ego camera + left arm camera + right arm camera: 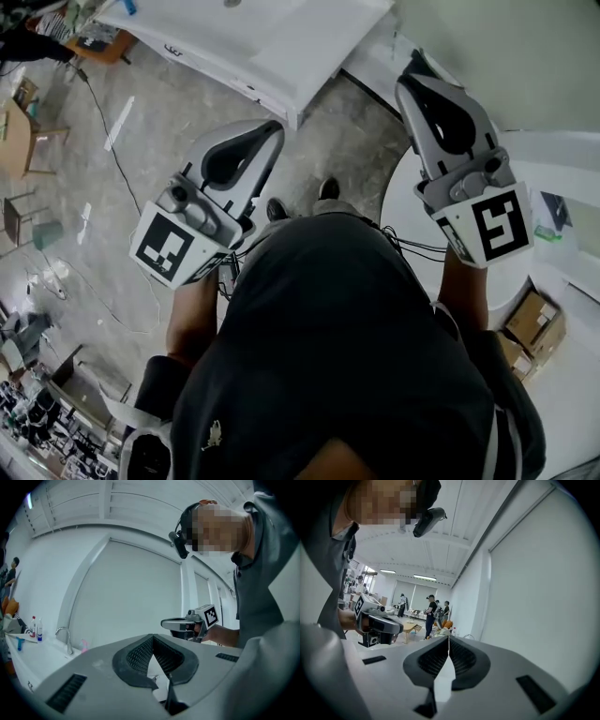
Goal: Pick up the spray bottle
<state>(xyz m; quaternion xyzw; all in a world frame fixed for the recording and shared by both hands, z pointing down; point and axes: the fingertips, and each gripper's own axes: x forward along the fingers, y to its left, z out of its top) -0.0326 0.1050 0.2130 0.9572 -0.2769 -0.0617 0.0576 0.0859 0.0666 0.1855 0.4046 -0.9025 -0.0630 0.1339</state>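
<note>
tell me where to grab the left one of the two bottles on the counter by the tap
Probably take the left bottle round its upright body, jaws level, from the front of the counter: the other bottle stands close on its tap side. Too small to show a trigger. The left gripper and right gripper are shut, so open one first.

Light: bright and even, from ceiling lights (424, 577), upper left of right gripper view.
Glare: pale wall (136, 597) washed out.
Edges: gripper views fisheye-bent, corners black.
Focus: left tongs (153, 638) slightly soft.
</note>
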